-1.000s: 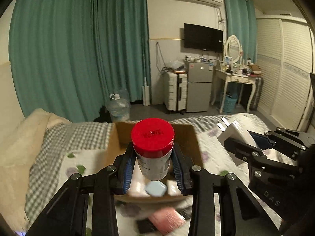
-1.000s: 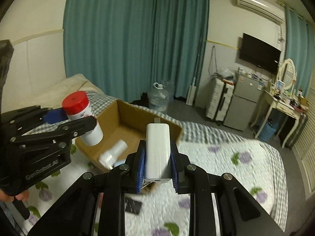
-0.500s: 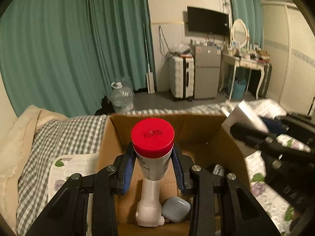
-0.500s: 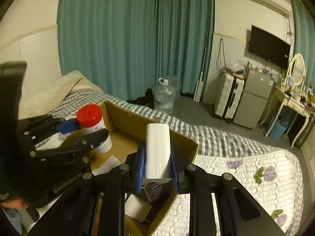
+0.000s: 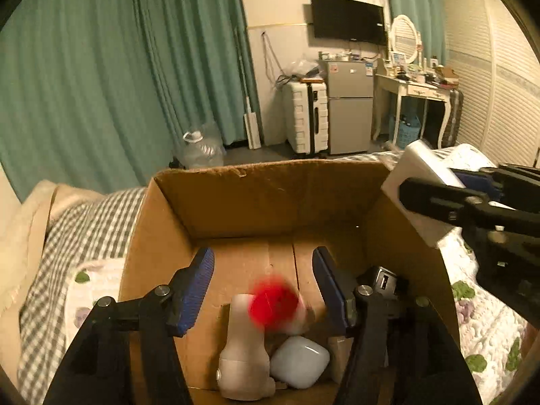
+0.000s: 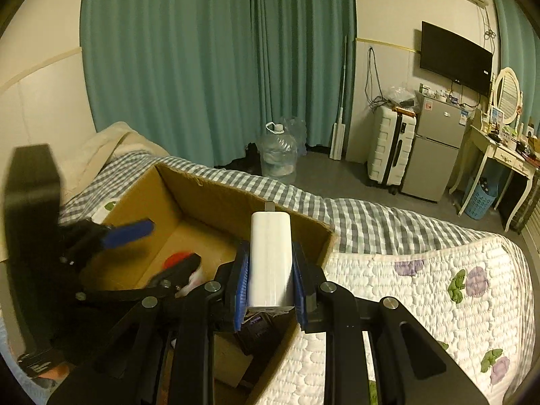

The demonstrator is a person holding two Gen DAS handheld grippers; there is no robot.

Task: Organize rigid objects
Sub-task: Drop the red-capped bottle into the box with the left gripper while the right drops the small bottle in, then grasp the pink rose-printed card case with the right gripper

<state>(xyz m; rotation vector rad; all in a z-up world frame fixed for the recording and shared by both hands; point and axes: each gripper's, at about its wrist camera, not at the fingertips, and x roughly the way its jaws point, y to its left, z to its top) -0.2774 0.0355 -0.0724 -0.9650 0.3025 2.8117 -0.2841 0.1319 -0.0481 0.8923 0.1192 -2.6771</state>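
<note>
The left gripper (image 5: pixel 263 287) hangs spread wide over the cardboard box (image 5: pixel 270 195) on the bed (image 6: pixel 422 270), and the blurred red-capped jar (image 5: pixel 273 305) below it is loose inside the box. The right gripper (image 6: pixel 270 285) clamps a white charger (image 6: pixel 270 256) at the box's rim, apparently poised to drop it in too.
</note>
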